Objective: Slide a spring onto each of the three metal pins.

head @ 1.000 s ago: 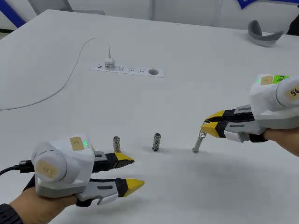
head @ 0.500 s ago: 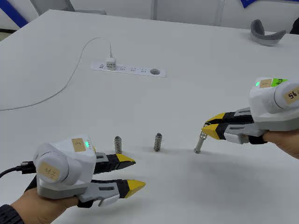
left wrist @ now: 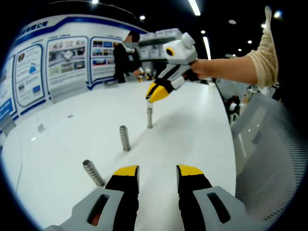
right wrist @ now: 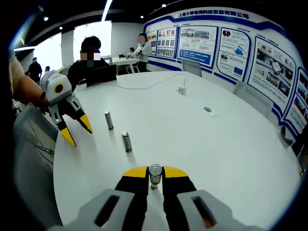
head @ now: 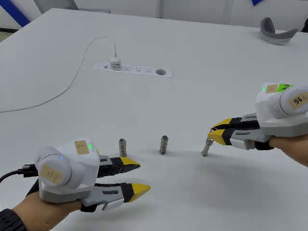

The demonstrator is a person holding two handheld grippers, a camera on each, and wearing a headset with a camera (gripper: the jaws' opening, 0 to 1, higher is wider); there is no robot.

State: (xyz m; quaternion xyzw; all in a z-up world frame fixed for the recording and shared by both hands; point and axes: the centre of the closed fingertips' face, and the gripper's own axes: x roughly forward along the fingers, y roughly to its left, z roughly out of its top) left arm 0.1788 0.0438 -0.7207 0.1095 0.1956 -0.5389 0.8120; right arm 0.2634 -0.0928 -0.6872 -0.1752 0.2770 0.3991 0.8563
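Right gripper [head: 212,133] clenched on spring [right wrist: 155,174] on tilted right pin [head: 206,149]. Left gripper [head: 137,178] released, near left over surface [head: 192,86]. Left pin [head: 122,147], middle pin [head: 164,144] carry springs.

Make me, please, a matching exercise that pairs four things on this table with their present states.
Things:
1. left tool
2. right tool
3. middle spring
4. power strip

States:
A. has a white plug in it
B. closed on the right spring
C. open and empty
D. stands upright, untouched

Pairs: 1-C, 2-B, 3-D, 4-A
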